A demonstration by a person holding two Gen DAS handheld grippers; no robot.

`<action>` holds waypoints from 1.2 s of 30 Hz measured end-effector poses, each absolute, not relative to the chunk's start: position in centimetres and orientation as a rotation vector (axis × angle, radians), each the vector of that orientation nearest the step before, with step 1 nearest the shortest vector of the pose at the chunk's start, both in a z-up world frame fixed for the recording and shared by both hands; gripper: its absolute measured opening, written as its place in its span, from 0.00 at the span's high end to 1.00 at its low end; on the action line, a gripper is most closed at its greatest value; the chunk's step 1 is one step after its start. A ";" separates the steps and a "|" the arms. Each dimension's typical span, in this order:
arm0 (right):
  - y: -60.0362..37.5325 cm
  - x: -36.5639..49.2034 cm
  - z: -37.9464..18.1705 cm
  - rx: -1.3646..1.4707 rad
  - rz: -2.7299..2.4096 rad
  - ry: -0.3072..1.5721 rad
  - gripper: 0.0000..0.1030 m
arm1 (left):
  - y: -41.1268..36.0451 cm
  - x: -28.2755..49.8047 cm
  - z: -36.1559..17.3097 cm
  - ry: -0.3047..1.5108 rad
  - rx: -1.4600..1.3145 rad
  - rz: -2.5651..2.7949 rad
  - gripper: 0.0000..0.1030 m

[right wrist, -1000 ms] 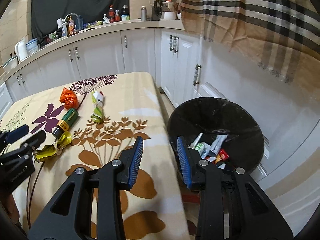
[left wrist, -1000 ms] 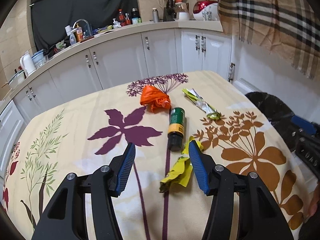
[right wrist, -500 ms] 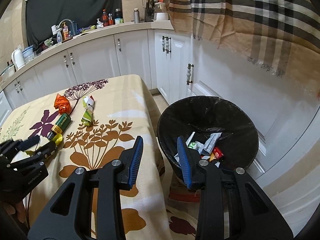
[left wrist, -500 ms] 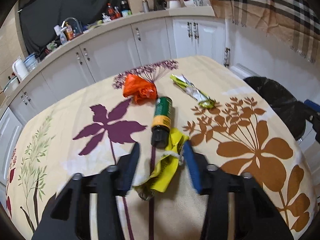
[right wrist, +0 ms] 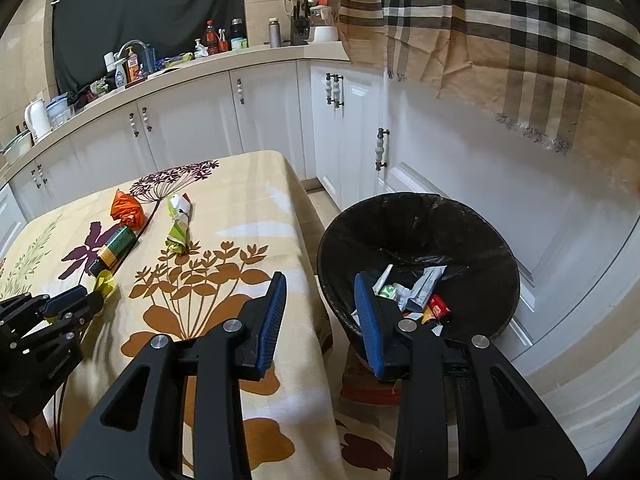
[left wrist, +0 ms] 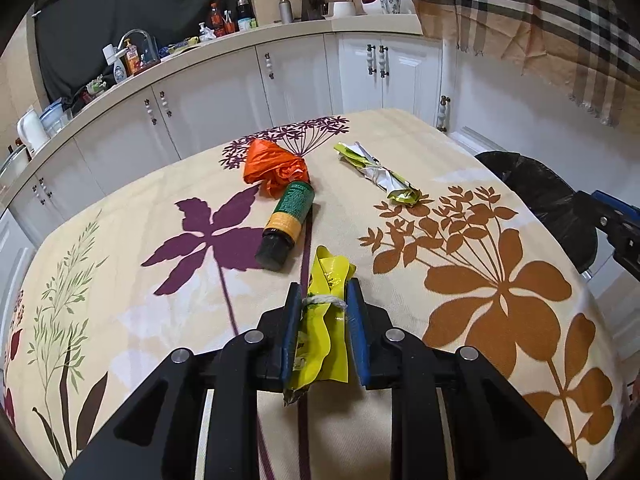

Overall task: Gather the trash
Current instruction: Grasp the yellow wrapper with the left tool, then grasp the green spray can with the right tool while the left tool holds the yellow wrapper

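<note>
Across the flowered table (left wrist: 460, 184), whose right edge drops to the floor beside white cabinets (right wrist: 192, 128), bare cloth lies open toward that edge, and the black-lined trash bin (right wrist: 492, 240) stands on the floor just beyond it. Only the right wrist view looks into the bin, where tubes and wrappers already lie; the left wrist view catches just a dark slice of the bin's rim at its right margin. Farther back on the table lie a dark green bottle (left wrist: 286, 220) on its side, its base touching a crumpled orange bag (left wrist: 274, 164), and apart from them a green-and-white wrapper (left wrist: 380, 174). The left gripper (left wrist: 323, 304) is closed almost fully around a yellow wrapper (left wrist: 328, 280) tied with string, pinched between the blue pads; the wrapper's lower end is hidden between the fingers. The right gripper (right wrist: 320, 314) hangs wide apart and empty, straddling the table edge and the bin's near rim, its lower frame cut off by the picture's edge.
</note>
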State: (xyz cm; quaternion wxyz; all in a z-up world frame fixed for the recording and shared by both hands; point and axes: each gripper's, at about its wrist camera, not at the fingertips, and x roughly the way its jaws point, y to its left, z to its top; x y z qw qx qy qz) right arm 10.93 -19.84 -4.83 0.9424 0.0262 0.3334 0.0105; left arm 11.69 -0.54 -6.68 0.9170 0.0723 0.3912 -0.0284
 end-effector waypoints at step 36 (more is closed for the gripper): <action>0.0 17.0 -4.8 -0.093 0.297 0.751 0.48 | 21.4 9.6 -4.6 0.740 0.024 0.346 0.77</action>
